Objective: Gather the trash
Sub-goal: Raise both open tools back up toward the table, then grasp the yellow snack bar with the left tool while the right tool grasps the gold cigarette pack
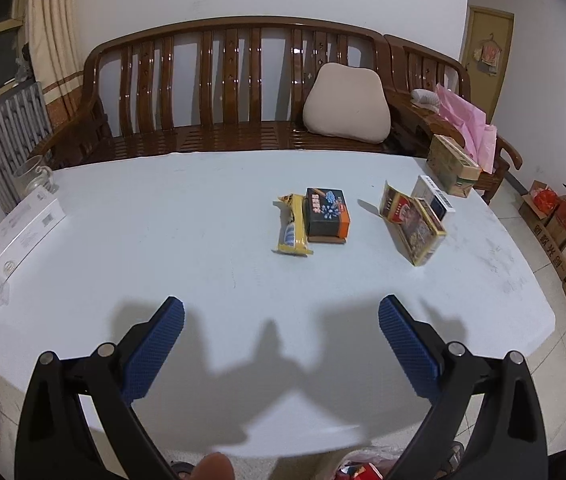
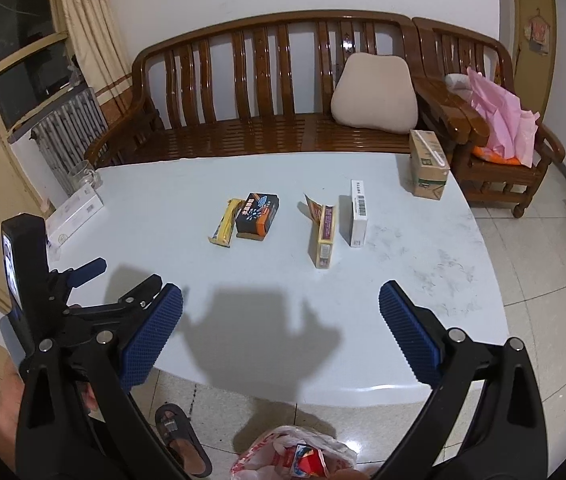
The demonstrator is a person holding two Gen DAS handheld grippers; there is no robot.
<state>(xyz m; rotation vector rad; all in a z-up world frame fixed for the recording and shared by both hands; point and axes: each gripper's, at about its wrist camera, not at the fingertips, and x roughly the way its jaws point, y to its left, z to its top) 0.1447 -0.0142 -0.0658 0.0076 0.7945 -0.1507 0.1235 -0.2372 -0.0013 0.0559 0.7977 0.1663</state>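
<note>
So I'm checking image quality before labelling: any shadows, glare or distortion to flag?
Left wrist view: the open left gripper casts a dark shadow on the pale blue table; fisheye bends the brown wooden bench. Right wrist view: similar shadow under the open right gripper, glare on the bench slats, dark vignette corners.

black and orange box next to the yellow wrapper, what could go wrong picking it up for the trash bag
1. The black and orange box touches the yellow snack wrapper; the open right gripper may close on both or push the wrapper away.
2. The opened yellow carton stands on its narrow edge nearby and could topple if brushed.
3. The white plastic trash bag sits on the floor beneath the white table edge, its mouth partly collapsed, so a dropped item might miss.
</note>
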